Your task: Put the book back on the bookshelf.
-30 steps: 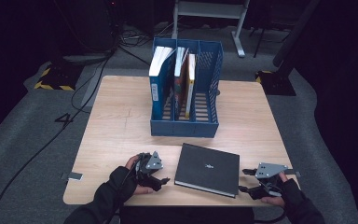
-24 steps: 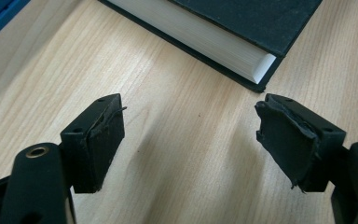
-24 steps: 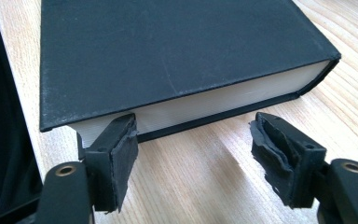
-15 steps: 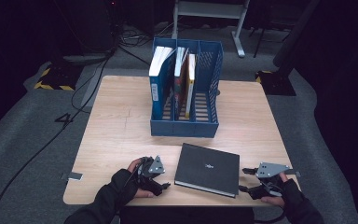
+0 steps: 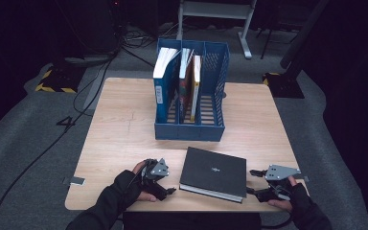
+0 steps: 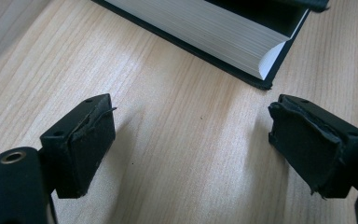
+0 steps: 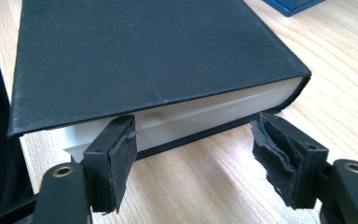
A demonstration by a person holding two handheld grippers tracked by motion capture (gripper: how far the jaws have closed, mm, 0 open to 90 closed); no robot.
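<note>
Book [image 5: 213,173] unmoved; L gripper [image 5: 165,183] seemingly nearer, R gripper [image 5: 257,182] same.

A thick black hardcover book [image 5: 214,173] lies flat and closed at the wooden table's six o'clock edge, pale page edges showing.

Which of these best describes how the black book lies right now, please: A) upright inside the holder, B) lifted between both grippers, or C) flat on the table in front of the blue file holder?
C: the black book lies flat on the table before the blue file holder, both grippers open beside it.
</note>
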